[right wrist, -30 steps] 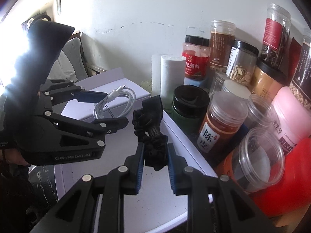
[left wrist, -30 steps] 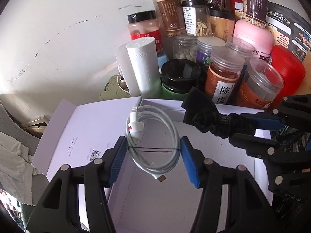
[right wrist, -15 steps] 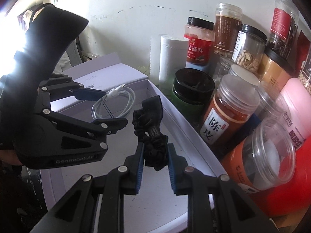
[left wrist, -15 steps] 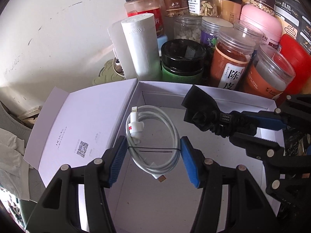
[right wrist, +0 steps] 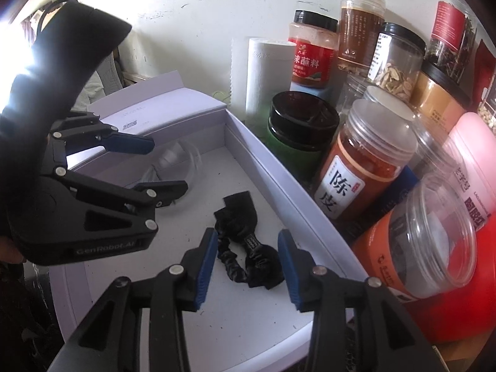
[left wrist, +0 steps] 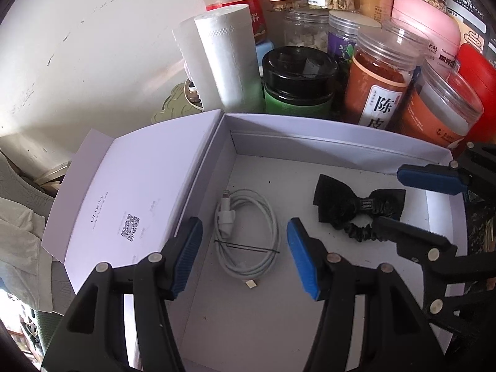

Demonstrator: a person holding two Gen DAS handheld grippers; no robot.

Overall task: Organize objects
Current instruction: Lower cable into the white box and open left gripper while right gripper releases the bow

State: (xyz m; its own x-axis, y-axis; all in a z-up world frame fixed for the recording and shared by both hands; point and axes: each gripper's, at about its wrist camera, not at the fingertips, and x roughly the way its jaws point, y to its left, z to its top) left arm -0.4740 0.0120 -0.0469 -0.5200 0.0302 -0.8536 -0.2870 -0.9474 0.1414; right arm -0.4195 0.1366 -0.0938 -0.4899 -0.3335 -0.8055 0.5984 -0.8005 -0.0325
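Both task items now lie on the floor of the open white cardboard box [left wrist: 325, 152]. The coiled white charging cable [left wrist: 248, 232], with a thin black pin or tie lying across its lower loop, rests at about 9 o'clock of the box floor in the left wrist view. The black fabric bow on an elastic scrunchie band [right wrist: 248, 238] sits apart from it, toward 3 o'clock.

Your left gripper [left wrist: 245, 254] stands apart around the cable; whether the blue pads touch the pin's ends you cannot tell from these views, so count the cable as set down but not surely released.

Your right gripper [right wrist: 245, 266] is opening, with the bow between the fingers and a visible gap on both sides; nothing is clamped.

Judgement: the placing step looks essentially done for these two pieces. What is left, as far as can be seen: draw both tools clear and perhaps shut the hinged lid flap [left wrist: 130, 201] lying open at 9 o'clock.

Outside the box, from 12 to 2 o'clock, crowd the spice jars [left wrist: 378, 90] and a white paper roll [left wrist: 229, 59], untouched.
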